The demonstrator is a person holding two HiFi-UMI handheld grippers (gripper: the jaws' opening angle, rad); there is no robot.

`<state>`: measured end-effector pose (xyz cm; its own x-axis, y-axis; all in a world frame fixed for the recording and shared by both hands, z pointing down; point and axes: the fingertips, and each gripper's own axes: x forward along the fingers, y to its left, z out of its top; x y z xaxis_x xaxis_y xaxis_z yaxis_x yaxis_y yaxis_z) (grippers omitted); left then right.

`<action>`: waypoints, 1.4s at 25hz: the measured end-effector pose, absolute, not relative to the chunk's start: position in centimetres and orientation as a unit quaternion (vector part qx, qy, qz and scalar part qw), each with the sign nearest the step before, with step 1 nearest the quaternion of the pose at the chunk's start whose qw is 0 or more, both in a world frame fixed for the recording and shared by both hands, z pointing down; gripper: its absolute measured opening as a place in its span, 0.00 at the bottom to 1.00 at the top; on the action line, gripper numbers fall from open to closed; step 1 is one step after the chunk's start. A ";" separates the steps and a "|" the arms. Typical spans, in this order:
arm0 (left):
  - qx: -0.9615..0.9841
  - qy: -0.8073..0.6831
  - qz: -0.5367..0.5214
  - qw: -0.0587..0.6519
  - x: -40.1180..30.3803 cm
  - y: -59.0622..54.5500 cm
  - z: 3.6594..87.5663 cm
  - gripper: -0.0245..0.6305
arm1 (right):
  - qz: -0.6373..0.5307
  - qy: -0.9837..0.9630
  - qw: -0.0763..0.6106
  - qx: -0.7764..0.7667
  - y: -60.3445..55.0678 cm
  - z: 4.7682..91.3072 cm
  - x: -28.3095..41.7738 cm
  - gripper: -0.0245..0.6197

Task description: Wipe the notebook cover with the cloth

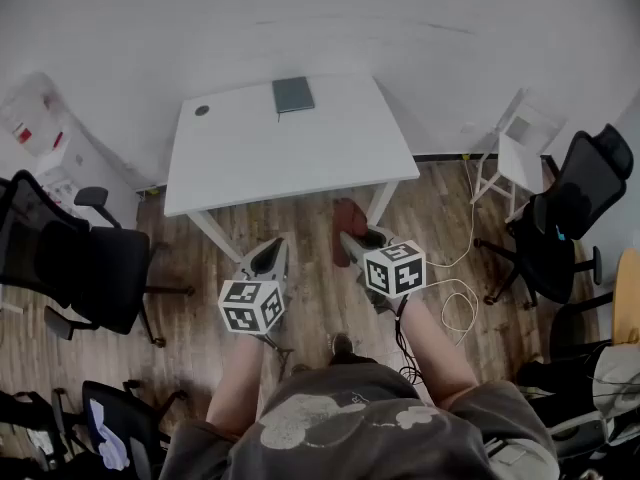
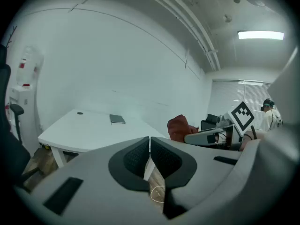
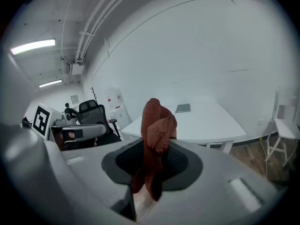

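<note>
The right gripper point(image 3: 152, 168) is clamped on the cloth point(image 3: 158, 121). The cloth stands up in a crumpled bunch above the jaws and hangs a little below them. The left gripper point(image 2: 149, 156), near it on its left side, has its jaws together, with nothing between them. Both are held over the floor point(image 1: 190, 268), apart from the worktop point(image 1: 300, 153) ahead of them. The notebook point(image 1: 293, 94) lies flat at the far edge of the worktop, well ahead of both grippers.
</note>
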<state>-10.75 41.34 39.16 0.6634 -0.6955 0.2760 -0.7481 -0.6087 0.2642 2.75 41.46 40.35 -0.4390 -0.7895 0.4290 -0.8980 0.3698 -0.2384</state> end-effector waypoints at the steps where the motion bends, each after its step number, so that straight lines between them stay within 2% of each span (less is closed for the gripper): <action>1: 0.894 -0.405 0.074 0.178 -10.5 41.2 39.1 0.04 | 0.223 -0.819 0.122 0.515 41.3 40.3 3.0 0.20; 6: 0.891 -0.417 0.087 0.157 -10.1 40.1 39.0 0.04 | 0.224 -0.819 0.119 0.515 40.3 40.3 3.4 0.20; 22: 0.882 -0.430 0.087 0.173 -10.1 38.6 39.6 0.04 | 0.233 -0.817 0.113 0.515 38.5 40.9 4.8 0.20; 29: 0.875 -0.442 0.084 0.181 -9.3 38.1 40.0 0.04 | 0.237 -0.827 0.088 0.502 37.4 40.8 5.8 0.20; 35: 0.865 -0.460 0.085 0.179 -8.5 37.5 39.9 0.04 | 0.235 -0.833 0.098 0.492 36.7 41.1 7.3 0.20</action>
